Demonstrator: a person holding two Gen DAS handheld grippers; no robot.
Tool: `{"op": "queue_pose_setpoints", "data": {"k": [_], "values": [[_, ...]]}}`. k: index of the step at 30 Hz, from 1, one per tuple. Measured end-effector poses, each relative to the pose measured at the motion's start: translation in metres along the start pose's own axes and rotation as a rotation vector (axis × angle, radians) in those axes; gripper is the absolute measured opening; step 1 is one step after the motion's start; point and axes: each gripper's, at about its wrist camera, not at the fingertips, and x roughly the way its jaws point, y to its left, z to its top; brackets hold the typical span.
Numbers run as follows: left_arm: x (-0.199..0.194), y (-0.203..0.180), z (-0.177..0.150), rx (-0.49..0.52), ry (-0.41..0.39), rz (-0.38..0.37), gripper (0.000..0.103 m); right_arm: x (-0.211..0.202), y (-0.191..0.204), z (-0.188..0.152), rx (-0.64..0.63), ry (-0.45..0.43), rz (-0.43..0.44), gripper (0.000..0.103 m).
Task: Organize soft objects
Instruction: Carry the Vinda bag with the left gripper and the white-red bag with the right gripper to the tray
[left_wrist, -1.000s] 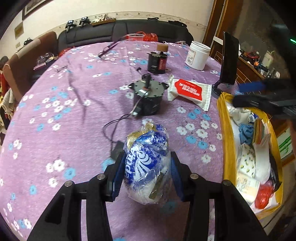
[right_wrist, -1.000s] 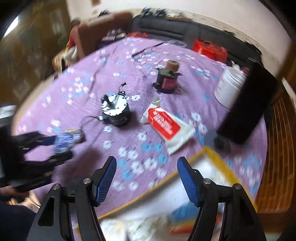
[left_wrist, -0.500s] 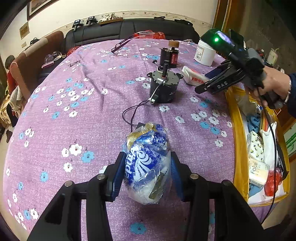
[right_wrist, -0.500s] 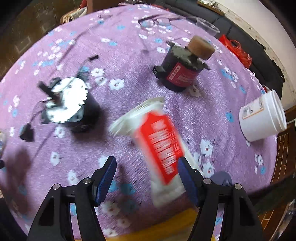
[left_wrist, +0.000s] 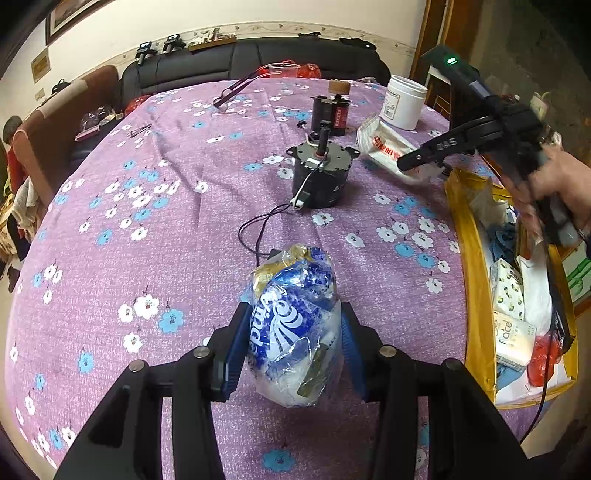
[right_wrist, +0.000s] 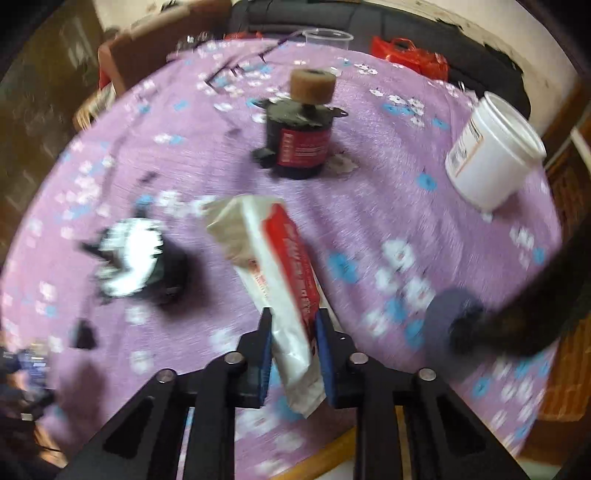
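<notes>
So the left gripper (left_wrist: 291, 345) sits at the bottom centre of the left wrist view, with both blue pads pressed into the sides of a crinkly blue-and-white plastic bag (left_wrist: 293, 332) stuffed with something soft. That bag rests on the purple flowered tablecloth (left_wrist: 147, 229), right in the lower middle of the frame, squeezed between the pads.

Over in the right wrist view things are pretty blurry, but the right gripper (right_wrist: 293, 354) is at the bottom centre, and its jaws are closing on a white tissue pack with a red label (right_wrist: 273, 266). The pack's near end is already pinched between the blue pads, and the rest of it sticks out toward the middle of the frame. In the left wrist view you see the same thing from the side: upper right, the black gripper held by a person's hand (left_wrist: 554, 192) with its tips on that pack.

Along the right edge of the left wrist view there's a yellow bag (left_wrist: 476, 295) lying open with tissue packs, a white cloth and something red inside it.

Other stuff on the table: a grey motor with a black wire (left_wrist: 319, 173) just above centre, a black cylinder with a red label and a cork-coloured cap (right_wrist: 301, 136) behind it, a white plastic tub (right_wrist: 491, 155) toward the upper right, and a pair of glasses (left_wrist: 236, 90) near the top.
</notes>
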Motion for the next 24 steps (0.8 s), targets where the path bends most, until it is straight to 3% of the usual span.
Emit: {"op": "queue_pose_setpoints", "data": {"k": [12, 17, 24], "values": [[-0.005, -0.008, 0.007, 0.077, -0.025, -0.02, 0.046, -0.042, 0.072, -0.107, 0.25, -0.075, 0.264, 0.019], [-0.006, -0.014, 0.01, 0.122, -0.037, -0.033, 0.046, -0.055, 0.085, -0.137, 0.333, -0.135, 0.302, 0.019], [-0.012, -0.03, 0.018, 0.205, -0.076, -0.054, 0.046, -0.073, 0.083, -0.152, 0.384, -0.194, 0.301, 0.019]]}}
